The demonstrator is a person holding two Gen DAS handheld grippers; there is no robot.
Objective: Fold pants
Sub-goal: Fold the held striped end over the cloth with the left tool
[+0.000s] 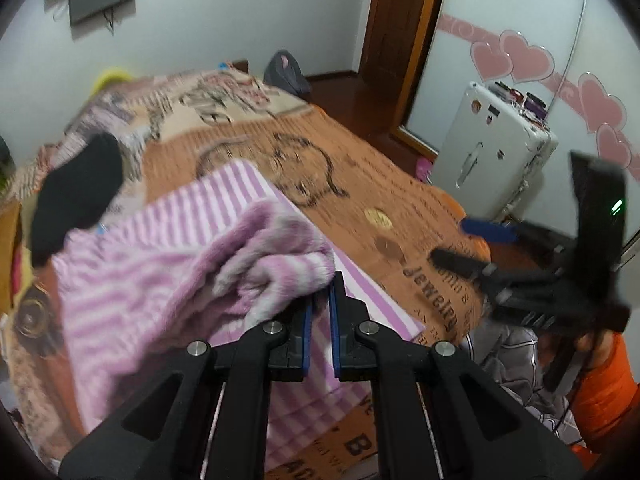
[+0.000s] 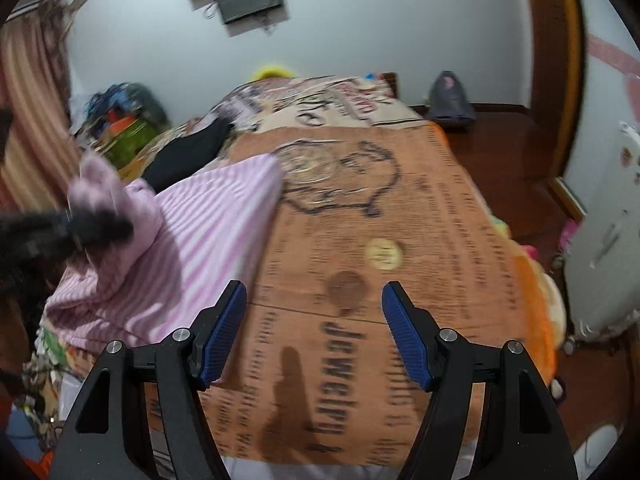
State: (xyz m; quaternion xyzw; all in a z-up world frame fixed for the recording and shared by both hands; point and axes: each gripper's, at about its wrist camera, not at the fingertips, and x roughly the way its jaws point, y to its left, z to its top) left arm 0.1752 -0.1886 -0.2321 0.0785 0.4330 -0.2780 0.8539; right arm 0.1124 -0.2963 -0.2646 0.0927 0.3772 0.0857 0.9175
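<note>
The pants (image 1: 160,264), a fuzzy pink-and-white striped pair, lie across the left half of the bed (image 1: 400,200), on an orange-brown printed bedspread that leaves the right half bare. The left gripper (image 1: 320,304) has its blue pads pressed together on a bunched fold of the fleece, lifted clear of the flat layer beneath. A pinch at an edge like this lets one hand carry a whole flap over the rest of the garment, which is probably why the cloth is held high and not dragged along the bedspread. In the right wrist view the same raised bunch stands up at the left, with the flat striped part stretching away toward the far end of the bed. The right gripper (image 2: 314,332) hangs over the bare bedspread just right of the pants, its jaws spread wide with nothing between them; it appears to be kept clear so the carried flap can pass, and ready to pin or smooth the fabric once it lands. A black garment (image 1: 76,196) lies at the far left beside the pants, apart from the work. A white suitcase (image 1: 492,148) stands on the floor to the right of the bed. Both views are blurred, so the exact part of the pants in the pinch cannot be told.
</note>
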